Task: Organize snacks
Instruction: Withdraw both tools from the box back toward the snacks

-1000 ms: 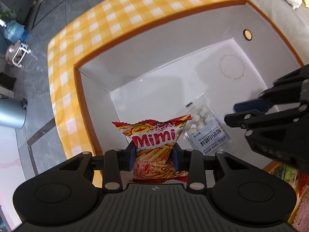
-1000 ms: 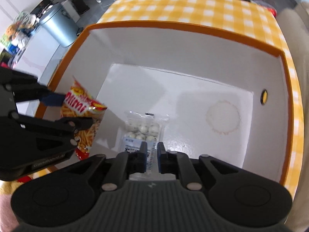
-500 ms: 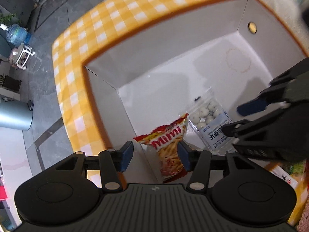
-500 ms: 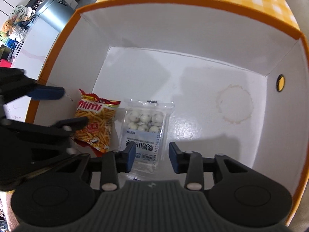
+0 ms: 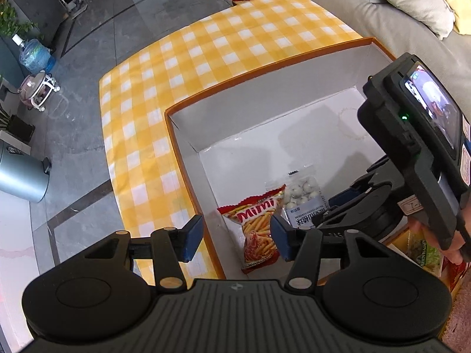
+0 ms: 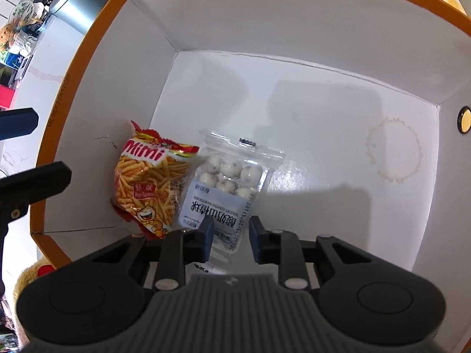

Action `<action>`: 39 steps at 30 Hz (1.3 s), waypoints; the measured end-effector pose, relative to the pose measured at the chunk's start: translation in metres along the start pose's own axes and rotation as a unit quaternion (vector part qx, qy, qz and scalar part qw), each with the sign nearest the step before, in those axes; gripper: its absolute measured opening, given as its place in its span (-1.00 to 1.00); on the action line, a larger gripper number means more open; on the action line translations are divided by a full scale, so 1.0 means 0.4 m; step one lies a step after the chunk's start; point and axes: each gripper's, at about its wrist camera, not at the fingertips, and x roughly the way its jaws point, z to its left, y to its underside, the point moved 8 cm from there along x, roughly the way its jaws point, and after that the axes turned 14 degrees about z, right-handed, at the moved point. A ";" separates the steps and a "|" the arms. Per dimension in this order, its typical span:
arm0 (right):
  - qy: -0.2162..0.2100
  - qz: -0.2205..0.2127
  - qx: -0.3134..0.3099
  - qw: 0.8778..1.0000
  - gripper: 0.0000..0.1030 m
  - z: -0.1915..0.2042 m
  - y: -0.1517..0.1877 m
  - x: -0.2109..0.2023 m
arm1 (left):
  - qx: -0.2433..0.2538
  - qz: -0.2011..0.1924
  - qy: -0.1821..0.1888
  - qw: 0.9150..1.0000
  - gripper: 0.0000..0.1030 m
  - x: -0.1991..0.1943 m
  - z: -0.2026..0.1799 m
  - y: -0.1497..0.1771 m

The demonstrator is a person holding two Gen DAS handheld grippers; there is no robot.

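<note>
A red and yellow Mimi stick-snack bag (image 5: 259, 232) (image 6: 150, 182) lies in the near left corner of the white box with an orange rim (image 5: 265, 67) (image 6: 88, 53). Beside it lies a clear bag of white coated balls (image 5: 303, 200) (image 6: 226, 185), overlapping its right edge. My left gripper (image 5: 236, 239) hangs open above the box's left wall, with nothing between its blue pads. My right gripper (image 6: 230, 234) hovers over the ball bag's lower edge. Its jaws stand a little apart and are closing, and the pads do not press on the bag. A hand holds that gripper's handle.
The box stands on a yellow checked cloth (image 5: 206, 58). A grey sofa with a cushion (image 5: 397, 3) runs along the right. More snack packets (image 5: 426, 253) lie outside the box at lower right. A ring stain (image 6: 394, 150) marks the box floor. A metal bin (image 5: 20, 176) stands on the floor.
My left gripper let go of the Mimi bag, opened and rose; the bag now lies in the box. My right gripper released the ball bag, sank lower into the box and narrowed its jaws.
</note>
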 end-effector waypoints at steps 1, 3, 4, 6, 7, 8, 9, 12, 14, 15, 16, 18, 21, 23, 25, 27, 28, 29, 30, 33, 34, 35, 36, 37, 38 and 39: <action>0.002 -0.001 -0.001 1.000 -0.55 0.003 0.000 0.000 | 0.000 -0.001 0.001 1.000 0.20 0.000 -0.001 0.003; 0.007 -0.005 -0.003 1.000 -0.54 0.007 0.012 -0.008 | 0.001 -0.007 0.003 1.000 0.20 -0.005 -0.007 0.009; 0.009 -0.007 -0.004 1.000 -0.53 0.009 0.017 -0.014 | 0.001 -0.010 0.004 1.000 0.20 -0.007 -0.007 0.014; 0.017 -0.021 -0.004 1.000 -0.51 0.009 0.032 -0.043 | 0.001 -0.021 0.005 1.000 0.20 -0.019 -0.017 0.023; 0.023 -0.030 -0.007 0.999 -0.51 0.010 0.040 -0.059 | 0.000 -0.027 0.007 1.000 0.20 -0.027 -0.023 0.028; 0.031 -0.043 -0.011 0.999 -0.51 0.013 0.052 -0.079 | -0.003 -0.032 0.009 0.999 0.20 -0.035 -0.028 0.032; 0.036 -0.054 -0.014 0.998 -0.51 0.016 0.067 -0.099 | -0.006 -0.038 0.011 0.999 0.20 -0.044 -0.031 0.037; 0.040 -0.091 -0.017 0.995 -0.51 0.022 0.112 -0.163 | -0.020 -0.063 0.014 0.998 0.20 -0.080 -0.039 0.057; 0.046 -0.121 -0.020 0.991 -0.51 0.028 0.138 -0.209 | -0.027 -0.081 0.012 0.996 0.20 -0.105 -0.045 0.074; 0.052 -0.138 -0.022 0.989 -0.51 0.034 0.152 -0.233 | -0.032 -0.091 0.012 0.995 0.20 -0.119 -0.048 0.084; 0.059 -0.155 -0.023 0.986 -0.49 0.037 0.172 -0.257 | -0.038 -0.099 0.012 0.994 0.20 -0.131 -0.050 0.093; 0.063 -0.183 -0.022 0.981 -0.49 0.042 0.208 -0.303 | -0.050 -0.116 0.013 0.992 0.20 -0.153 -0.056 0.115; 0.054 -0.218 -0.015 0.974 -0.49 0.039 0.269 -0.356 | -0.059 -0.138 0.019 0.988 0.13 -0.179 -0.074 0.148; 0.050 -0.239 -0.012 0.970 -0.49 0.038 0.308 -0.382 | -0.063 -0.147 0.021 0.987 0.10 -0.188 -0.088 0.175; 0.053 -0.254 -0.006 0.966 -0.49 0.040 0.347 -0.390 | -0.068 -0.154 0.021 0.985 0.10 -0.195 -0.102 0.204; 0.051 -0.271 0.002 0.961 -0.48 0.035 0.386 -0.388 | -0.075 -0.160 0.016 0.984 0.10 -0.198 -0.116 0.235; 0.053 -0.278 0.006 0.959 -0.48 0.034 0.411 -0.391 | -0.078 -0.165 0.015 0.983 0.11 -0.200 -0.125 0.251; 0.054 -0.284 0.009 0.957 -0.48 0.036 0.429 -0.390 | -0.082 -0.169 0.016 0.982 0.11 -0.203 -0.135 0.269; 0.054 -0.291 0.011 0.955 -0.48 0.038 0.450 -0.389 | -0.084 -0.172 0.019 0.981 0.10 -0.205 -0.143 0.283; 0.051 -0.315 0.016 0.948 -0.48 0.043 0.517 -0.391 | -0.094 -0.184 0.027 0.978 0.09 -0.210 -0.168 0.324; 0.053 -0.320 0.015 0.946 -0.47 0.043 0.539 -0.387 | -0.095 -0.187 0.030 0.977 0.09 -0.211 -0.178 0.337; 0.057 -0.323 0.015 0.945 -0.46 0.044 0.561 -0.382 | -0.096 -0.190 0.032 0.977 0.06 -0.210 -0.188 0.349; 0.062 -0.326 0.014 0.943 -0.44 0.044 0.583 -0.376 | -0.096 -0.193 0.035 0.976 0.06 -0.209 -0.201 0.360; 0.063 -0.329 0.011 0.942 -0.37 0.045 0.605 -0.369 | -0.097 -0.194 0.039 0.976 0.05 -0.207 -0.213 0.372; 0.064 -0.332 0.008 0.941 -0.33 0.046 0.624 -0.362 | -0.100 -0.191 0.044 0.975 0.05 -0.201 -0.224 0.383; 0.066 -0.333 0.008 0.941 -0.28 0.043 0.639 -0.356 | -0.104 -0.187 0.049 0.976 0.01 -0.195 -0.233 0.391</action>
